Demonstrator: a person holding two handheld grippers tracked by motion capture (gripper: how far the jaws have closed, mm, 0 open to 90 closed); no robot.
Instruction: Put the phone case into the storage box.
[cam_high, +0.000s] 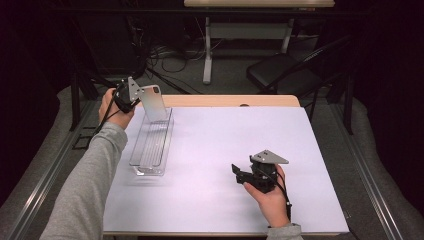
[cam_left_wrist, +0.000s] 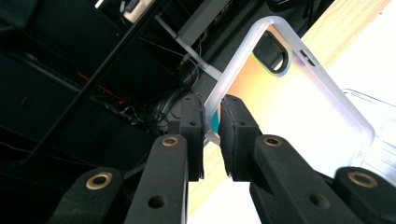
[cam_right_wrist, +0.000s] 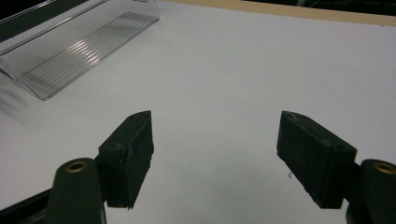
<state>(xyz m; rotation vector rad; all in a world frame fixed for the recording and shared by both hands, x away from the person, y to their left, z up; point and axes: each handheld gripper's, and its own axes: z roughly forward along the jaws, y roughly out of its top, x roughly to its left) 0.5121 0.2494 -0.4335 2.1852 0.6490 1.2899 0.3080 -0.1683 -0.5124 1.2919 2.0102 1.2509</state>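
Note:
A translucent phone case with an iridescent back is held above the far end of a clear plastic tray at the table's left. My left gripper is shut on the case's edge; in the left gripper view the two black pads pinch the frosted rim of the phone case near my left gripper's tips, with the camera cut-out at the top. My right gripper rests low over the white table surface at the front right, open, with nothing between its jaws.
The clear tray has a ribbed bottom and lies lengthwise along the left side of the white mat. A wooden table edge runs along the back. Beyond it stand a black chair and a desk's legs.

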